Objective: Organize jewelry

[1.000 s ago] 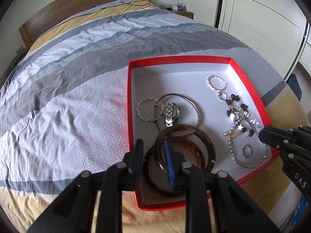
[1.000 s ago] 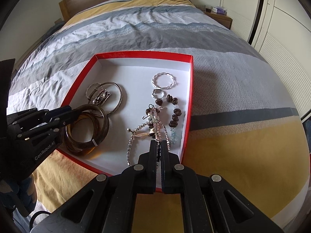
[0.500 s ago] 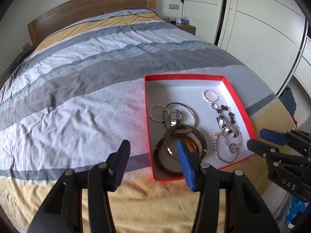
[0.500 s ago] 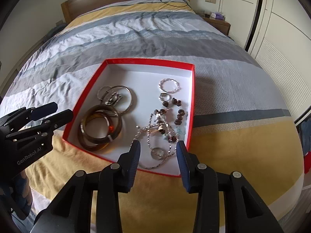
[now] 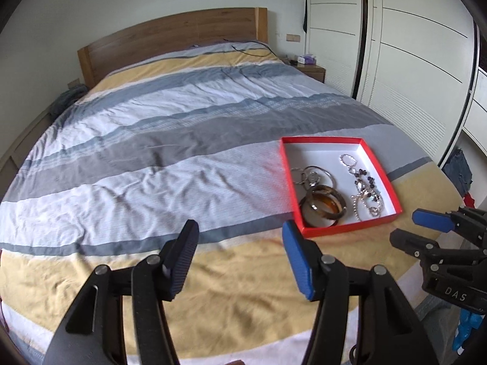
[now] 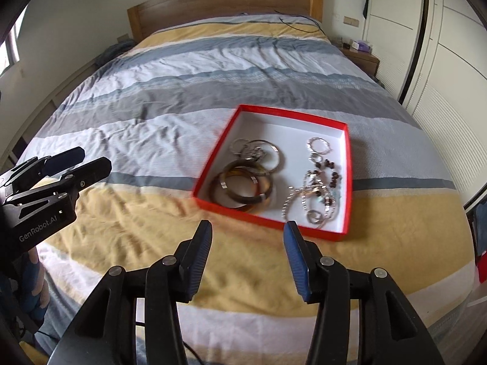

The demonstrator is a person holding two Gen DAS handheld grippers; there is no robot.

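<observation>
A red tray (image 5: 334, 230) with a white floor lies on the bed near its foot; it also shows in the right wrist view (image 6: 268, 220). In it lie brown bangles (image 5: 323, 205) (image 6: 242, 187), silver bangles with a watch (image 5: 313, 176) (image 6: 258, 152), and beaded silver necklaces (image 5: 365, 194) (image 6: 316, 188). My left gripper (image 5: 239, 261) is open and empty, above the yellow stripe, short of the tray. My right gripper (image 6: 246, 261) is open and empty, also short of the tray. Each gripper shows in the other's view: right (image 5: 423, 228), left (image 6: 82, 164).
The striped duvet (image 5: 152, 167) covers the bed up to a wooden headboard (image 5: 170, 36). White wardrobe doors (image 5: 411, 60) stand on the right. A bedside table (image 5: 310, 70) stands by the headboard. A black cable (image 6: 301, 26) lies at the pillow end.
Both grippers have opened, letting go of a brown bangle and a necklace, and have pulled back and up from the tray. The jewelry now lies in the tray.
</observation>
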